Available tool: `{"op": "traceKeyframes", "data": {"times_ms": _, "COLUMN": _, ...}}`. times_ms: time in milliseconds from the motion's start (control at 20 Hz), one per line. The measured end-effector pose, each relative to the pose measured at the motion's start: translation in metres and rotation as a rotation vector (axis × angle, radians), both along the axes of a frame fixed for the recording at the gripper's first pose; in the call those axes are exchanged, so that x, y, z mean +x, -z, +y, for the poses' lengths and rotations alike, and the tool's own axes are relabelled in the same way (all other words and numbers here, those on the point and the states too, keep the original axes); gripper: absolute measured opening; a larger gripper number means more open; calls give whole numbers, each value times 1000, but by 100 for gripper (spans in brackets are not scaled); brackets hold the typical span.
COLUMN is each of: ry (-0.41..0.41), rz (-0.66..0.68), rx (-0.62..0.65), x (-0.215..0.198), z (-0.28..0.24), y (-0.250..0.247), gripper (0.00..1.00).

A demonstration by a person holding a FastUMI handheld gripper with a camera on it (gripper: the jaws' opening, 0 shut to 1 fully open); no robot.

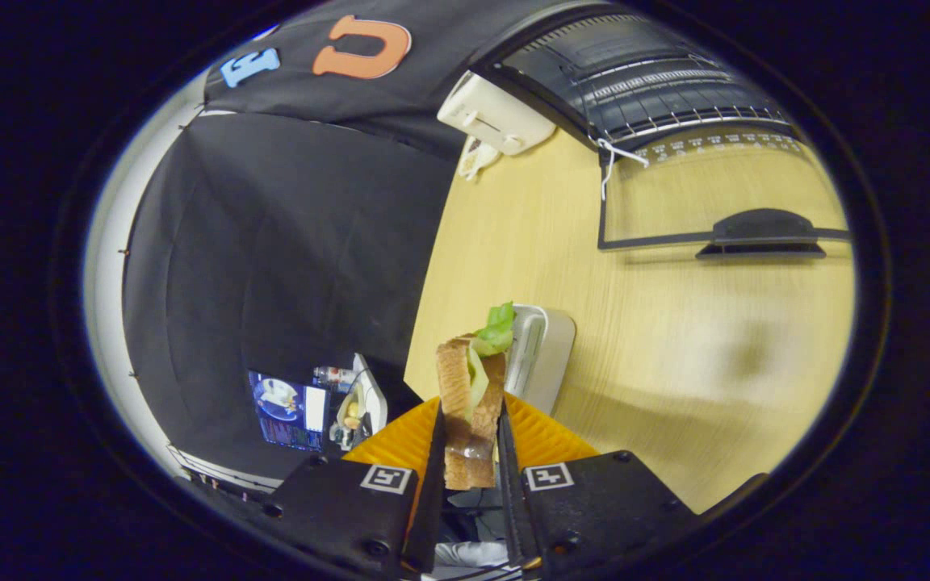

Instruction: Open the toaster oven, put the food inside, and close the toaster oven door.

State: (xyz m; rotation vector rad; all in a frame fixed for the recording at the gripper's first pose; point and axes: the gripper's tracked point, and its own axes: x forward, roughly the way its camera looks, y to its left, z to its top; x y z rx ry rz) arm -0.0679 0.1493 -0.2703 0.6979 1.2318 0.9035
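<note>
My gripper (471, 440) is shut on a sandwich (469, 387), both fingers pressing its bread slices from the sides. The sandwich stands on edge between them, green lettuce (499, 327) sticking out of its far end. It hangs above the wooden table (675, 347). Far beyond the fingers stands the toaster oven (643, 81) with its glass door (715, 190) folded down flat onto the table, black handle (762, 234) toward me. The wire rack (659, 89) inside the oven is visible.
A white rack-like holder (538, 355) sits on an orange ridged mat (542, 436) just past the fingers. A white toaster (497, 113) stands beside the oven at the table's far edge. Off the table's side, a screen (287, 407) and small items lie lower down.
</note>
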Motion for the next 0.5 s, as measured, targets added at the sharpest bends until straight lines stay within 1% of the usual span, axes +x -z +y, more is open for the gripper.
{"op": "traceKeyframes", "data": {"times_ms": 100, "ry": 40, "rz": -72, "rx": 57, "x": 14, "z": -7, "y": -12, "gripper": 38}}
{"op": "traceKeyframes", "data": {"times_ms": 200, "ry": 115, "rz": -140, "rx": 117, "x": 31, "z": -15, "y": -23, "gripper": 38}}
{"op": "traceKeyframes", "data": {"times_ms": 400, "ry": 232, "rz": -203, "rx": 228, "x": 55, "z": -38, "y": -40, "gripper": 37}}
{"op": "traceKeyframes", "data": {"times_ms": 450, "ry": 271, "rz": -235, "rx": 245, "x": 66, "z": -47, "y": -41, "gripper": 37}}
{"op": "traceKeyframes", "data": {"times_ms": 500, "ry": 334, "rz": -283, "rx": 261, "x": 81, "z": -56, "y": -45, "gripper": 37}}
